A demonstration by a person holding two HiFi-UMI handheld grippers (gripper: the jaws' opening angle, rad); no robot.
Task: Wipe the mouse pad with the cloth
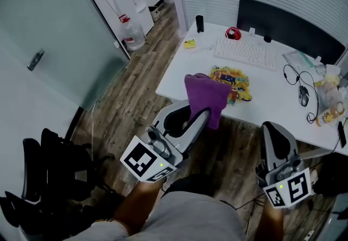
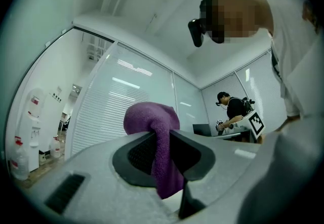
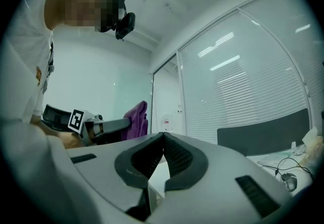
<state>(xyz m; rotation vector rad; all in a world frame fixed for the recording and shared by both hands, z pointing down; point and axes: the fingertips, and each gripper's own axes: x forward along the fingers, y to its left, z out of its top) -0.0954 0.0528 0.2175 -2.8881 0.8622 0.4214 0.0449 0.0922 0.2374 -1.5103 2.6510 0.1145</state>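
Observation:
My left gripper (image 1: 202,116) is shut on a purple cloth (image 1: 206,93), which bunches above the jaws and hangs down between them. In the left gripper view the cloth (image 2: 152,119) is pinched between the dark pads of that gripper (image 2: 162,139). The gripper hovers at the near edge of the white desk (image 1: 179,79), just short of a colourful yellow mouse pad (image 1: 235,81) that the cloth partly hides. My right gripper (image 1: 272,130) is shut and holds nothing, below the desk's front edge; its pads (image 3: 152,157) meet in the right gripper view, which also shows the cloth (image 3: 135,117) off to the left.
On the desk lie a white keyboard (image 1: 244,53), a red object (image 1: 232,33), a mouse (image 1: 303,94) with cables, and clutter at the right (image 1: 329,98). A black chair back (image 1: 288,25) stands behind. Water bottles (image 1: 132,33) and wood floor lie left; black chairs (image 1: 49,180) at the near left.

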